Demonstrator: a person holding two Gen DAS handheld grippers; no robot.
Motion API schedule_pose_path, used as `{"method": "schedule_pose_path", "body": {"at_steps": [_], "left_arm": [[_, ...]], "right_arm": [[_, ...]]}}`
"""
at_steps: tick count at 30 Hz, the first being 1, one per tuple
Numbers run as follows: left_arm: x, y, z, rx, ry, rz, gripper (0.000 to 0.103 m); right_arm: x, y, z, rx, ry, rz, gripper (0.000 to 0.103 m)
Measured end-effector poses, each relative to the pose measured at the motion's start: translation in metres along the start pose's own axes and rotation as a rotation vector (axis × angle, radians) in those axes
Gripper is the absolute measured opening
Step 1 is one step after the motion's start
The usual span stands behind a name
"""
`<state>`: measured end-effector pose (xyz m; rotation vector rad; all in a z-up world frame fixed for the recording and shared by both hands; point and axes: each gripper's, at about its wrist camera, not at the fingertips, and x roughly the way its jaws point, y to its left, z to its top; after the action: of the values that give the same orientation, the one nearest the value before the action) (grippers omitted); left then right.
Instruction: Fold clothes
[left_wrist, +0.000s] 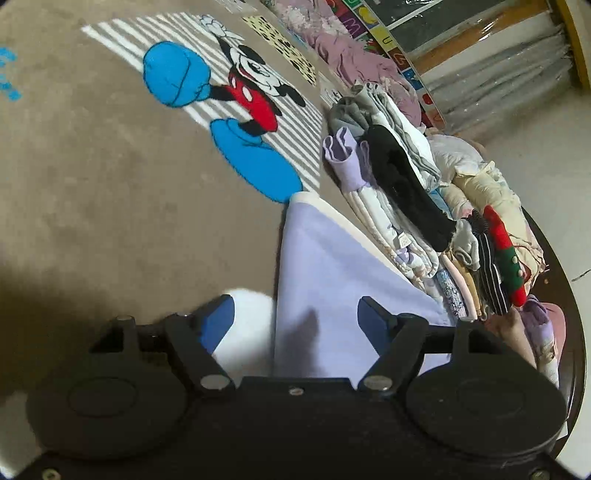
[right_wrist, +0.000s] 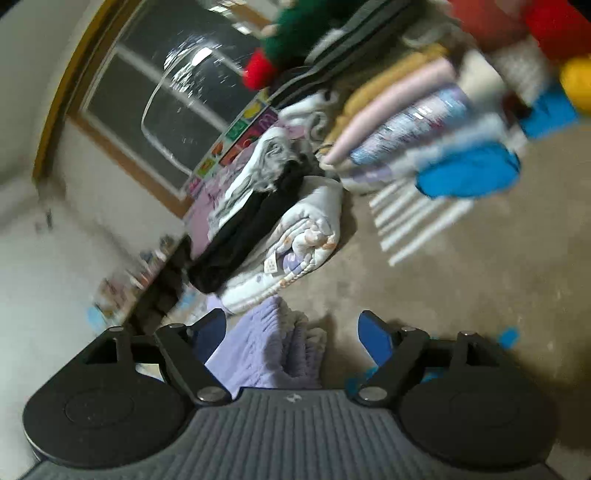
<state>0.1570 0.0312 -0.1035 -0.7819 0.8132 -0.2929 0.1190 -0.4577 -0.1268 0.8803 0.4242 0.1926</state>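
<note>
A pale lavender garment with a cream edge lies on the brown carpet, running under my left gripper. That gripper's blue fingers stand wide open over the cloth. In the right wrist view my right gripper is also open, with a bunched lavender ribbed piece lying between its fingers, not clamped. Piles of folded clothes lie just beyond the garment; they also show in the right wrist view, blurred.
The carpet has a Mickey Mouse print with blue patches. A second stack with a red and green knit sits at the right. A glass door with a wooden frame and a wall stand behind the piles.
</note>
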Motion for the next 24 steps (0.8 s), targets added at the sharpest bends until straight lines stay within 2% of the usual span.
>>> {"method": "schedule_pose_path", "body": {"at_steps": [3, 7, 9, 12, 13, 16, 18, 20, 21, 23, 24], "left_arm": [[0.004, 0.0, -0.001, -0.002, 0.004, -0.021, 0.073], [0.01, -0.001, -0.003, 0.016, -0.001, -0.032, 0.073], [0.015, -0.002, -0.002, 0.019, -0.001, -0.049, 0.072], [0.026, -0.005, -0.003, 0.028, 0.013, -0.08, 0.063], [0.03, -0.006, -0.004, 0.034, 0.019, -0.087, 0.057], [0.042, -0.01, -0.005, 0.049, 0.034, -0.112, 0.053], [0.046, -0.01, -0.005, 0.043, 0.038, -0.119, 0.042], [0.05, -0.007, -0.004, 0.034, 0.039, -0.121, 0.024], [0.051, -0.005, -0.004, 0.025, 0.038, -0.125, 0.021], [0.053, -0.002, -0.003, 0.011, 0.038, -0.128, 0.016], [0.051, -0.005, -0.003, 0.02, 0.034, -0.127, 0.015]], "right_arm": [[0.005, 0.002, 0.0, -0.003, 0.047, 0.017, 0.079], [0.027, 0.008, -0.009, -0.055, 0.179, -0.018, 0.079], [0.036, 0.014, -0.013, -0.102, 0.217, -0.033, 0.08], [0.043, 0.013, -0.013, -0.1, 0.214, -0.032, 0.08], [0.045, 0.012, -0.012, -0.088, 0.21, -0.027, 0.08], [0.052, 0.015, -0.013, -0.11, 0.209, -0.033, 0.08], [0.057, 0.017, -0.014, -0.124, 0.208, -0.036, 0.08], [0.059, 0.019, -0.015, -0.144, 0.208, -0.039, 0.08], [0.06, 0.021, -0.016, -0.156, 0.21, -0.039, 0.08], [0.063, 0.024, -0.02, -0.176, 0.215, -0.041, 0.071], [0.063, 0.024, -0.022, -0.175, 0.217, -0.048, 0.061]]}}
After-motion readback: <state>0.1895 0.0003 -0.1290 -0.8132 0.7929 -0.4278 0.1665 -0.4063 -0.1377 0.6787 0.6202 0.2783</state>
